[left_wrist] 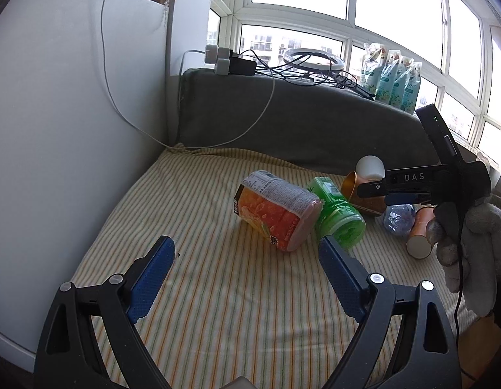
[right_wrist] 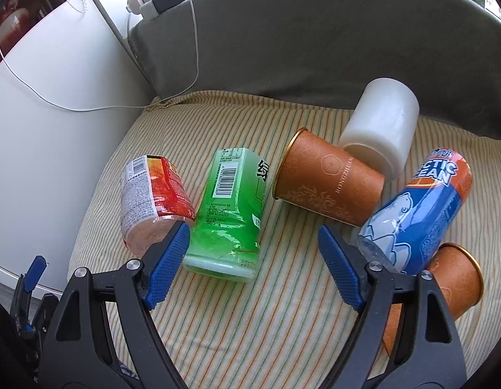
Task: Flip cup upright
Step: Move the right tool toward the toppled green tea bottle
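Several cups lie on their sides on a striped cushion. In the right wrist view there is a red-orange cup, a green cup, a brown paper cup, a white cup, a blue bottle-like cup and a second brown cup. My right gripper is open above the green cup's base end, empty. My left gripper is open and empty, hovering near the red-orange cup and green cup. The right gripper shows in the left view, over the brown cup.
A grey cushion back stands behind the cups. A white panel with a hanging cable borders the left. Chargers, a ring light and green packets sit on the window sill.
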Action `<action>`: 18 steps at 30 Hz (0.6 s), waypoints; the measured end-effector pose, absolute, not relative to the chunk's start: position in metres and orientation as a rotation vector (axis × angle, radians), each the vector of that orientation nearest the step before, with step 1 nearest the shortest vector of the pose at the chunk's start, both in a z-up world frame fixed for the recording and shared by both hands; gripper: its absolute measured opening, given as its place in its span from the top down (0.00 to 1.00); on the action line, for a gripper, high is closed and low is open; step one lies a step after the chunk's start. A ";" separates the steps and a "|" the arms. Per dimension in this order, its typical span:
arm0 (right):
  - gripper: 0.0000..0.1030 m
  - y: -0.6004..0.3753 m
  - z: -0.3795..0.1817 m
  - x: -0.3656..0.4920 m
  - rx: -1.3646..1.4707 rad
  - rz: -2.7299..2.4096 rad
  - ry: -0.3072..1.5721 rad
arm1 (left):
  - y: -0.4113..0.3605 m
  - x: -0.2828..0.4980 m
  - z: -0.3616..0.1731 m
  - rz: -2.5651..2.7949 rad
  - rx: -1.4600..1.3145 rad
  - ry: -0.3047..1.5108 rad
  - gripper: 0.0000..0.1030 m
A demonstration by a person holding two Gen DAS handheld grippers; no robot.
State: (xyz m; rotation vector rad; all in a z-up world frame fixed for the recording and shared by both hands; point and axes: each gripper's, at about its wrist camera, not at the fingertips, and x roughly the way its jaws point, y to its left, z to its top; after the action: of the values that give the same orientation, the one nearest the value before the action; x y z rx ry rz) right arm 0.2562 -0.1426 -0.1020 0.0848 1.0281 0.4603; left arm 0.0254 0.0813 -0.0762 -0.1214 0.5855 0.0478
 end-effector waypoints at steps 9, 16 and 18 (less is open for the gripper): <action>0.28 -0.123 -0.122 0.283 0.111 0.475 1.130 | 0.095 0.025 -0.079 0.062 -0.140 0.600 0.16; 0.28 -0.113 -0.133 0.293 0.121 0.494 1.185 | 0.102 0.026 -0.083 0.072 -0.155 0.614 0.16; 0.29 -0.108 -0.136 0.297 0.116 0.498 1.198 | 0.103 0.026 -0.084 0.072 -0.156 0.616 0.16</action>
State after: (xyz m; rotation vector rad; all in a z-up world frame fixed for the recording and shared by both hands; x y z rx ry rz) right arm 0.2970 -0.1077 -0.1364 0.1164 1.1980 0.4981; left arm 0.0257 0.1030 -0.0839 -0.1563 0.6161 0.0720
